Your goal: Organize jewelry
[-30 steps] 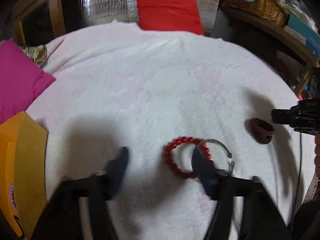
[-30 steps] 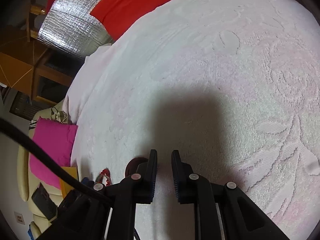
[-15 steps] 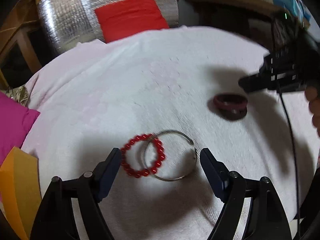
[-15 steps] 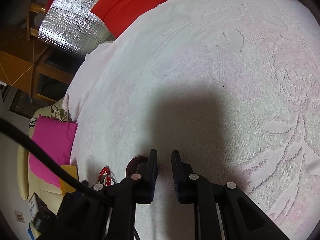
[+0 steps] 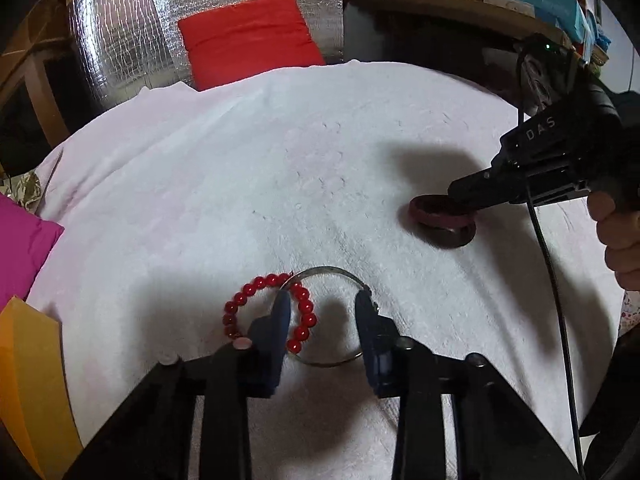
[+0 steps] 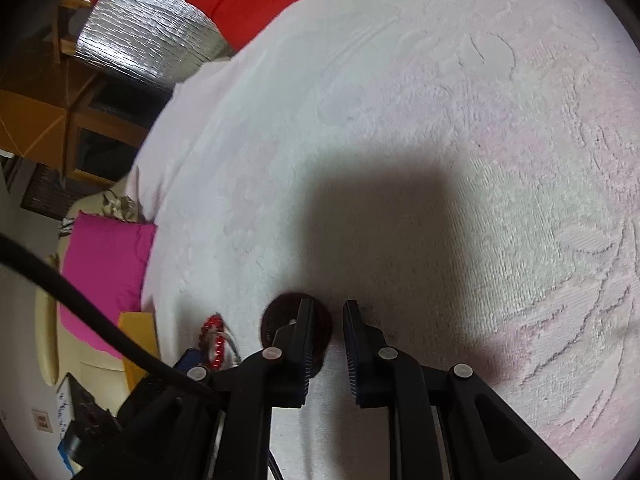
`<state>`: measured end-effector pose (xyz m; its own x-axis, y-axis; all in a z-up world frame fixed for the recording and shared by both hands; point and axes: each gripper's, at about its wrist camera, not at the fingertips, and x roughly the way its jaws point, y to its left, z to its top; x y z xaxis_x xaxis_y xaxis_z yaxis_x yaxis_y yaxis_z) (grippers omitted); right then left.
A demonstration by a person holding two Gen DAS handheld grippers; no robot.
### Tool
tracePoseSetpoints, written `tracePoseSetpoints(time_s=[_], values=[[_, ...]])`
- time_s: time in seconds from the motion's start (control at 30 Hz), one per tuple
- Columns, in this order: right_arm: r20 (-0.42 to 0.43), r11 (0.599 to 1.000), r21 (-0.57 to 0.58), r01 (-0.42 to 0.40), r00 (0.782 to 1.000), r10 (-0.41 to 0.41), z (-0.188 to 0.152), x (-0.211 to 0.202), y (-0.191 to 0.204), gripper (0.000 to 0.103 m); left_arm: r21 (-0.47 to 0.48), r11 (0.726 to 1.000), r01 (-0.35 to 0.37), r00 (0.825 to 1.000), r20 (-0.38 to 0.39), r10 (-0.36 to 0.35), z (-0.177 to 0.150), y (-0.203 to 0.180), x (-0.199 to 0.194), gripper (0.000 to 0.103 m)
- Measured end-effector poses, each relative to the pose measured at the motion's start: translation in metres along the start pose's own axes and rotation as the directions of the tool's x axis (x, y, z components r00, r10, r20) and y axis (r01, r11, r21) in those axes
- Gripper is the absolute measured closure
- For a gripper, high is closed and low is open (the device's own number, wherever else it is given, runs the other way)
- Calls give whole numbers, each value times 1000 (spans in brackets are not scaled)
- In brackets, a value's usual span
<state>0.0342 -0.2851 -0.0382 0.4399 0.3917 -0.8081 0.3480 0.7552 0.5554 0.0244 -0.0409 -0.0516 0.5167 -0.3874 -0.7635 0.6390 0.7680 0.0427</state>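
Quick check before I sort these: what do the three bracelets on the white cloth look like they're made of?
Red bead bracelet: glossy round beads with highlights, probably glass or polished stone. Silver bangle: a thin, shiny hoop, apparently metal wire. Dark maroon bangle: a thick, smooth, dull band, possibly wood or resin; I can't tell which.

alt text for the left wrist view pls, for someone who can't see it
The left gripper is down on a white towel, its jaws just closing across a thin metal bangle that overlaps a red bead bracelet. Further right, the right gripper, held in a hand, reaches over dark red rings. A red cushion lies behind.
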Motion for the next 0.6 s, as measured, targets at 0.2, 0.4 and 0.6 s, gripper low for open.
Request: tracePoseSetpoints(time_s=[0.2, 0.4, 0.6], values=[[28, 1000, -3, -9, 1000, 9, -2, 0, -2, 89, -30, 999, -18, 1000, -5, 18, 0, 12, -3, 73], [90, 999, -43, -32, 995, 36, -3, -18, 2, 96, -49, 998, -36, 999, 18, 37, -1, 23, -7, 46], [54, 1000, -5, -11, 998, 12, 1, -21, -6, 92, -13, 1000, -26, 1000, 1, 26, -3, 16, -5, 31]])
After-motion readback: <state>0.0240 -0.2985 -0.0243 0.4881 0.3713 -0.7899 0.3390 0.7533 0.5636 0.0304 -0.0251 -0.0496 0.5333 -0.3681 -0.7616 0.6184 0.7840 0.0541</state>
